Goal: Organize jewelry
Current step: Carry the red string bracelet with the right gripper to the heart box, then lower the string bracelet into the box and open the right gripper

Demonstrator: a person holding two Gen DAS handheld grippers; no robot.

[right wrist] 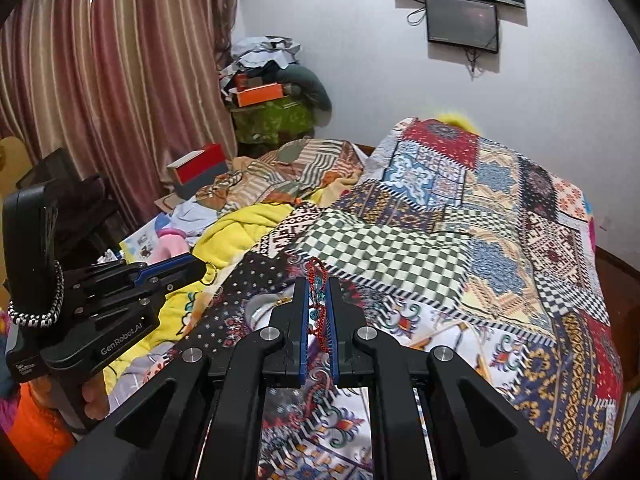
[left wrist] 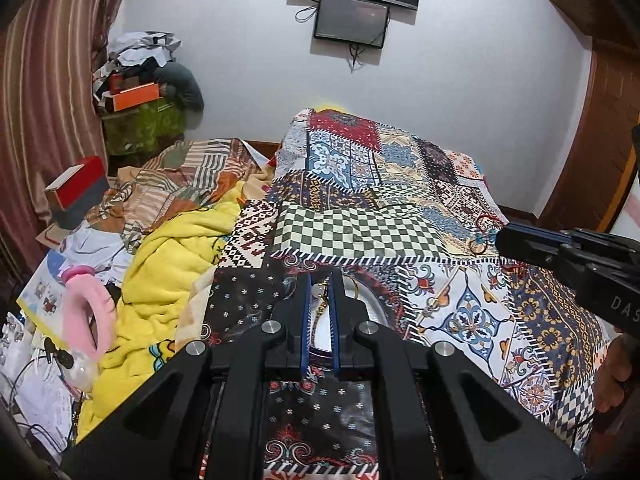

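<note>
Above a patchwork bedspread [left wrist: 460, 208], the left gripper [left wrist: 321, 284] pinches a light, limp gold chain with pale bead [left wrist: 321, 294], while at three o'clock the right gripper [right wrist: 318, 288] clamps a snag-prone red beaded necklace [right wrist: 317, 304].

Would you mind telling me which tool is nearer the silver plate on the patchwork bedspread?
Left. The left tool hangs right over the silver plate, shut on a gold chain. The right tool is off to its right, holding red jewelry.

open patchwork bedspread [right wrist: 460, 264] ahead, yellow blanket [left wrist: 172, 248] heaped left, cluttered boxes [left wrist: 80, 192] by the curtain [right wrist: 120, 80]
</note>
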